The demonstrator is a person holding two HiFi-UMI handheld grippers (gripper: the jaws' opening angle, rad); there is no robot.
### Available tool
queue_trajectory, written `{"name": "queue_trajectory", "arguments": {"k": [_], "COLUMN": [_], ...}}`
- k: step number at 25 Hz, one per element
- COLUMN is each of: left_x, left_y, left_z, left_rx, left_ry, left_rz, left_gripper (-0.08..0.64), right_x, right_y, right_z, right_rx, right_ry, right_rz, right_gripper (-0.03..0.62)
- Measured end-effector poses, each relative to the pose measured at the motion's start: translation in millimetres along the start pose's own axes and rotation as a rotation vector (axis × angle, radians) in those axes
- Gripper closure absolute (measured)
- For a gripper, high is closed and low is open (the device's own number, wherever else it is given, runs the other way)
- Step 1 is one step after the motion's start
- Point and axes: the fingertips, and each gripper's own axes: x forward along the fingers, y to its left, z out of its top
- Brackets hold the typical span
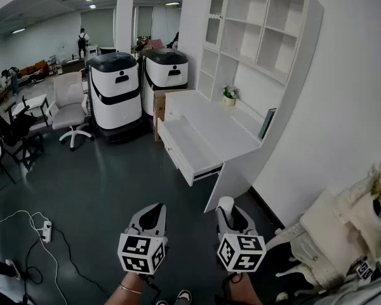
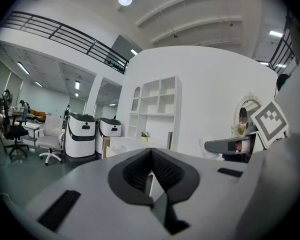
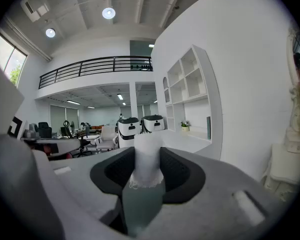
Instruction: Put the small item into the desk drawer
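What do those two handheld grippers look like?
Both the left gripper and right gripper are light grey plastic shells with black ribbed pads lining a V-shaped mouth. Each carries a white cube printed with black square markers. A thin bracelet circles the left wrist.

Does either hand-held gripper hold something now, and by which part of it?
The right hand-held gripper holds a white roll by its sides, its top end past the jaws. The left hand-held gripper is empty.

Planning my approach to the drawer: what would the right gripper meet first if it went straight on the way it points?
The right gripper, clamping a white item, would likely meet the white desk near its open drawer first; only floor lies between. Depth is unclear.
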Motion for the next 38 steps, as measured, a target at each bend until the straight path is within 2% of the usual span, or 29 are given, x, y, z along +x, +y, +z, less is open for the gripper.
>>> {"name": "queue_trajectory", "arguments": {"k": [16, 26, 32, 38], "left_x": [11, 40, 53, 78], "left_y": [-3, -2, -13, -15], "left_z": [-10, -18, -20, -10], "left_rx": [-0.014, -0.026, -0.002, 0.025], "left_ry": [0.022, 0.035, 0.059, 0.045], "left_rz": [0.025, 0.084, 0.098, 0.094], "left_gripper": [0.561, 0.561, 0.561, 0.561], "right_x": [0, 13, 28, 49], "right_y": [-14, -50, -65, -84], "right_z": [-6, -12, -20, -15], "right_rx": [0.010, 0.008, 0.056, 0.084], "right_ry": [0.021, 0.052, 0.070, 0.054], "right_rz": [0.024, 0.049, 0.074, 0.065], "right_gripper": [0.430, 0.430, 0.430, 0.430]}}
